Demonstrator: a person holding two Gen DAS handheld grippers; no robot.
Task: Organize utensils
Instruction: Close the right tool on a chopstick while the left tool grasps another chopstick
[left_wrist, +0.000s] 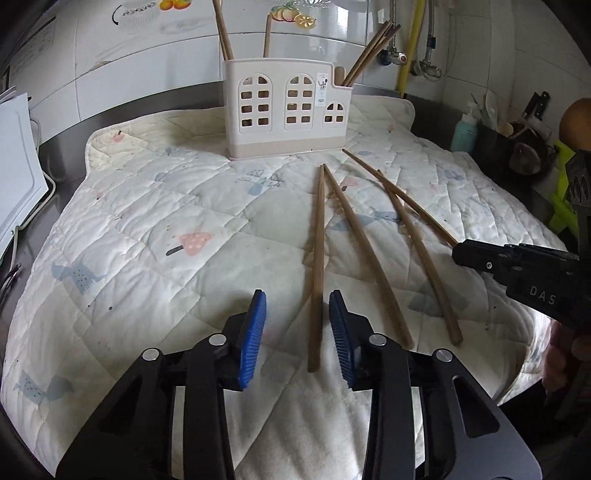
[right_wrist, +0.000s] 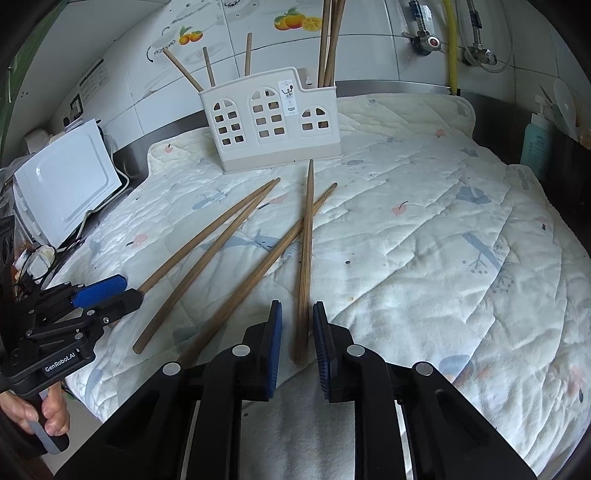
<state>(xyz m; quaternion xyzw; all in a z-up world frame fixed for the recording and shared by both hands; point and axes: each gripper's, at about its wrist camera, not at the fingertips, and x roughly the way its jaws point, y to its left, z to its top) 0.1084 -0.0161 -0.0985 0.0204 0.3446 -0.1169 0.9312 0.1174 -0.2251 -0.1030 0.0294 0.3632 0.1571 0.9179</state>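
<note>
Four chopsticks (left_wrist: 365, 251) loose on quilted mat (left_wrist: 147, 221), fanned from 6 toward 12 o'clock, the two at 3 o'clock side crossing. Holder (left_wrist: 288, 110) upright at 12 o'clock on the mat, more sticks standing inside. Left hand-held gripper (left_wrist: 297, 299) parted, straddling butt of leftmost chopstick (left_wrist: 317, 240), pads not pressing. Right hand-held gripper (right_wrist: 297, 306) narrowly parted around rightmost chopstick (right_wrist: 306, 229), slim gaps either side, not clamped.
</note>
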